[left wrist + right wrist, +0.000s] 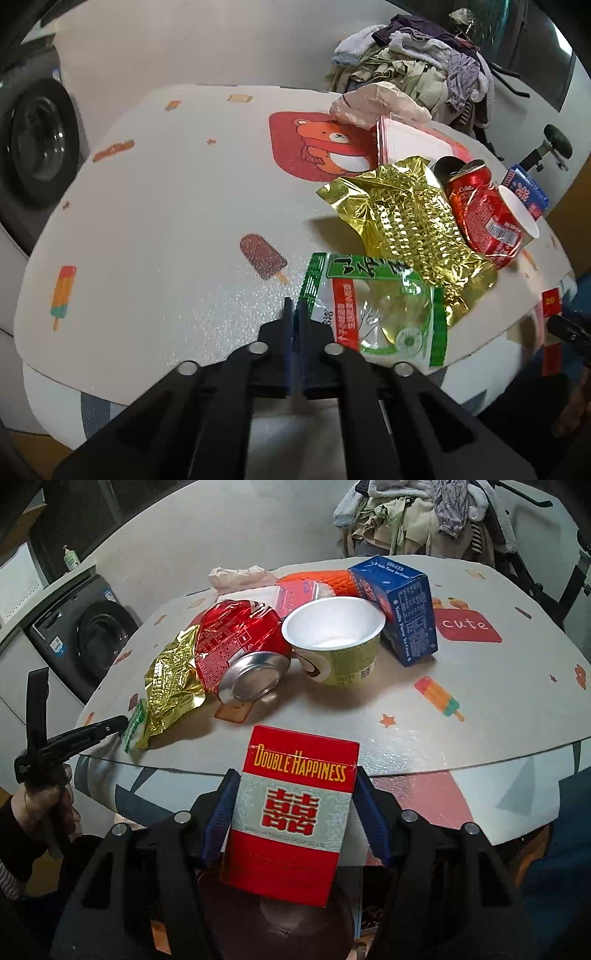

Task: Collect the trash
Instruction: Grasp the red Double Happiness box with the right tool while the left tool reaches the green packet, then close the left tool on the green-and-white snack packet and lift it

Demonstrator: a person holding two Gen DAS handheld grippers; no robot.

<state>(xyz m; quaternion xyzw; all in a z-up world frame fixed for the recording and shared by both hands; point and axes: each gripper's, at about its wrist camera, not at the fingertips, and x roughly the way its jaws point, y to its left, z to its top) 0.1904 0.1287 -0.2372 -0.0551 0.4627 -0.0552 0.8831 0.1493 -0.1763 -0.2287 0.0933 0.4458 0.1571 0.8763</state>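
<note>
My right gripper is shut on a red Double Happiness cigarette pack, held at the table's near edge. My left gripper is shut with nothing between its fingers, its tips beside the left edge of a green and clear snack wrapper. A crumpled gold foil wrapper lies behind that, next to a crushed red cola can. In the right wrist view the can, the foil, a white-lined paper cup and a blue carton sit together on the table.
The round table has a cartoon-print cover. A pink plastic bag and a pink-white box lie at the back. A pile of clothes stands behind. A washing machine is at the left.
</note>
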